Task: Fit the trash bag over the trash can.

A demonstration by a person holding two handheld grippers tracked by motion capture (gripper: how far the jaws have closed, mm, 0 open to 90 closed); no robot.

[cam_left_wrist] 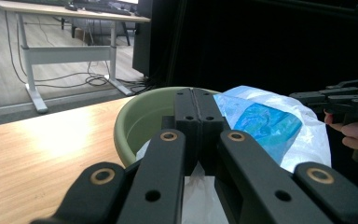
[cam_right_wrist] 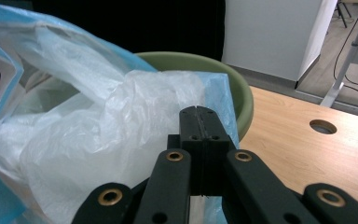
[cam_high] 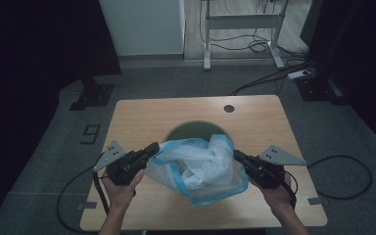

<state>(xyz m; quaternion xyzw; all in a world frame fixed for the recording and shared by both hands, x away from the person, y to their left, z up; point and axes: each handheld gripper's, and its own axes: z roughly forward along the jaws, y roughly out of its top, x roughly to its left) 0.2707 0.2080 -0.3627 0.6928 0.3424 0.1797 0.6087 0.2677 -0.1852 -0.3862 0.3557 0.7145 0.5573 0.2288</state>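
- Sitting near the middle of the wooden table: a green round bin, its mouth largely covered by a translucent white plastic bag with blue edging.
- Bag draped over the near rim of the bin and spilling toward the person's side of the table; far arc of the bin rim and some inner wall left exposed. Contents of bin and bag not discernible.
- Left gripper: held in the left hand, jaws pressed together and pinching the left edge of the bag; confirmed in the left gripper view, jaws closed flat with white film caught at their base.
- Right gripper: held in the right hand, jaws pressed together on the right edge of the bag; right gripper view shows the closed jaws against crumpled white film and the blue border.
- Bag stretched between the two grippers, crumpled, with folds bunched in the centre.
- Noted on the table surface: a round cable hole near the far edge, well apart from the bin.
- Noted around the table: grey carpeted floor, a black cable looping at the right, a white desk frame with loose wires beyond, a white cabinet at the far left, dark curtains on both sides.
- Lying on the floor left of the table: a marking reading "9".
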